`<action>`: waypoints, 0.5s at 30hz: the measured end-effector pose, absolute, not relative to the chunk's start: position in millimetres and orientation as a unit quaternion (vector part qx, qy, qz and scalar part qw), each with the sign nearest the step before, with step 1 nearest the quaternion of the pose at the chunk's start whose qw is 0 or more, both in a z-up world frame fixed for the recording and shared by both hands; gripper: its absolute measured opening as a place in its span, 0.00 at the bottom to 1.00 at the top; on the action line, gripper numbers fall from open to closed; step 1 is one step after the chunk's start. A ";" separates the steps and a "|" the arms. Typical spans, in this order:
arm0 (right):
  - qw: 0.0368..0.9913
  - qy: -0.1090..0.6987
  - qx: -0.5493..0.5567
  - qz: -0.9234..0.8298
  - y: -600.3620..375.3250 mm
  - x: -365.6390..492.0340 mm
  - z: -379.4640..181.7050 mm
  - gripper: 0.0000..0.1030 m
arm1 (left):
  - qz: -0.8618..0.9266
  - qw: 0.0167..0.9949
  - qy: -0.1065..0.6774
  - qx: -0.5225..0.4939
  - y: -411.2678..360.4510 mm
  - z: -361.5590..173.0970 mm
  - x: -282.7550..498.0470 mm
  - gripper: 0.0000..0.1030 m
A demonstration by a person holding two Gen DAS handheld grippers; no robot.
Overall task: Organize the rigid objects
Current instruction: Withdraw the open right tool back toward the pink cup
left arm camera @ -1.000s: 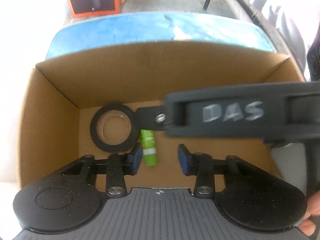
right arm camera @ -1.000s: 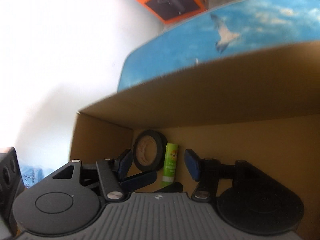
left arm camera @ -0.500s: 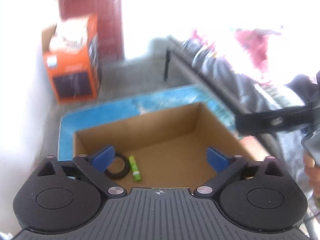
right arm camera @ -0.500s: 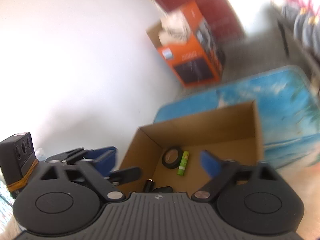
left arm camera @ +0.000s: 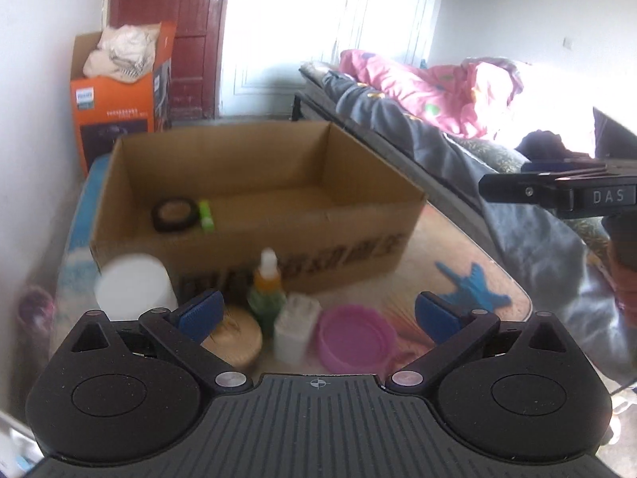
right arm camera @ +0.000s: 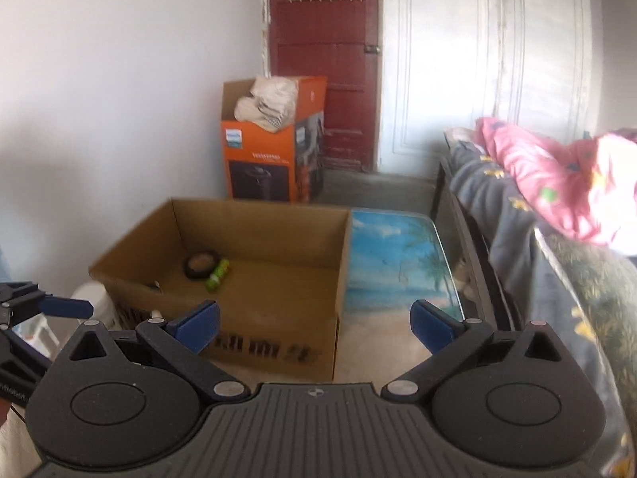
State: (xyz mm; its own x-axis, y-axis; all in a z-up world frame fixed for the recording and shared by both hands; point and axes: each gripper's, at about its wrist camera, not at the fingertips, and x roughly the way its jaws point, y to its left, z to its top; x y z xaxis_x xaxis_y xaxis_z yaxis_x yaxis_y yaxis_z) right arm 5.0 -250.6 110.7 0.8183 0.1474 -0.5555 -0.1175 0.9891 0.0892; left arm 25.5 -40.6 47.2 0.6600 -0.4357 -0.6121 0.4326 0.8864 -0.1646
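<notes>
Green glue stick point(left arm camera: 206, 215) flat in cardboard box point(left arm camera: 254, 235), long axis toward far wall, beside tape roll point(left arm camera: 175, 214). Left gripper point(left arm camera: 318, 314), right gripper point(right arm camera: 314, 320): jaws just opened wide, empty.

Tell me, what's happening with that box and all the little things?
A person is tidying small things into the box with a gripper in each hand. The tape roll and green glue stick already lie inside. Both the left gripper and right gripper are open and hold nothing; their jaws have just been opening. In front of the box, the white cup, dropper bottle and pink lid wait on the table.
</notes>
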 end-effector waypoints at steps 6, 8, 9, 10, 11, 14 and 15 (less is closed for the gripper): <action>0.958 0.280 0.051 0.030 -247.7 -17.1 96.5 1.00 | -0.245 0.903 0.352 0.017 -47.7 29.0 11.7 1.00; 0.966 0.255 0.045 0.025 -246.8 -19.4 111.8 1.00 | -0.255 0.905 0.340 0.021 -45.0 31.4 7.6 1.00; 0.970 0.235 0.046 0.027 -245.4 -22.3 122.5 1.00 | -0.259 0.907 0.331 0.016 -43.0 34.4 7.5 1.00; 0.974 0.217 0.051 0.034 -246.0 -22.7 132.7 1.00 | -0.262 0.910 0.322 0.009 -39.0 36.0 7.7 1.00; 0.977 0.201 0.060 0.042 -245.2 -23.1 140.8 1.00 | -0.263 0.912 0.315 0.001 -36.9 37.9 7.3 1.00; 0.977 0.168 0.113 0.074 -243.9 -20.0 155.4 1.00 | -0.258 0.919 0.297 -0.017 -32.0 41.2 6.3 1.00; 0.974 0.161 0.130 0.087 -243.0 -17.8 155.3 1.00 | -0.258 0.921 0.292 -0.016 -31.1 41.0 5.3 1.00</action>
